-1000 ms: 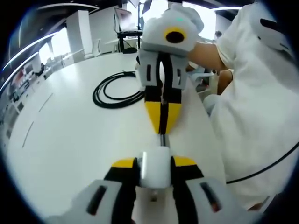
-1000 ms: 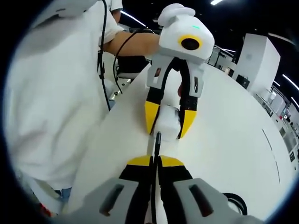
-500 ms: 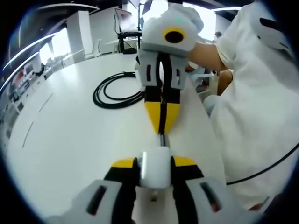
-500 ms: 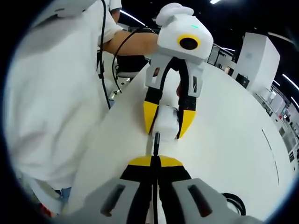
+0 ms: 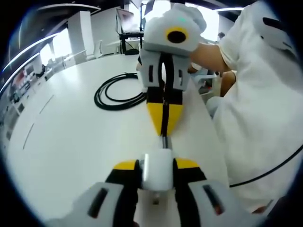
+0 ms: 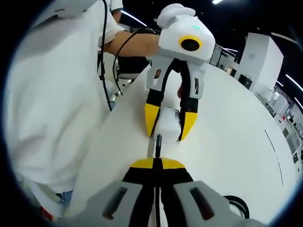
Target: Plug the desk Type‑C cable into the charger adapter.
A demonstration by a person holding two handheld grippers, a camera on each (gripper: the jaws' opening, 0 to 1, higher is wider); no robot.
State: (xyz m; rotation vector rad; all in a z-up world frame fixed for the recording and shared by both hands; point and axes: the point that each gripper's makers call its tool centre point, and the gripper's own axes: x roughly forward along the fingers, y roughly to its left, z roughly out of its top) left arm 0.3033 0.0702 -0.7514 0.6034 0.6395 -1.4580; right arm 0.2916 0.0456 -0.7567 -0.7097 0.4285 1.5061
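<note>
In the left gripper view, the left gripper (image 5: 157,171) is clamped on the charger adapter (image 5: 156,170), a smooth white block with rounded corners held between its yellow-tipped black jaws just above the tabletop (image 5: 71,137), a glossy white surface with a curved edge. Facing it, the right gripper (image 5: 164,127) has its pointed yellow jaw tips pinched together on the Type-C cable (image 5: 164,141), whose thin dark plug end reaches the top face of the adapter; whether it is seated in the port cannot be told. Behind, the rest of the black, rubbery cable lies in a loose round coil (image 5: 116,92) on the tabletop. In the right gripper view, the right gripper (image 6: 157,163) grips the cable (image 6: 158,142) just behind its short straight plug, which points at the adapter (image 6: 169,126) held between the left gripper's (image 6: 165,135) jaws. A person in a soft white shirt (image 6: 57,99) stands beside the tabletop edge (image 6: 236,132).
</note>
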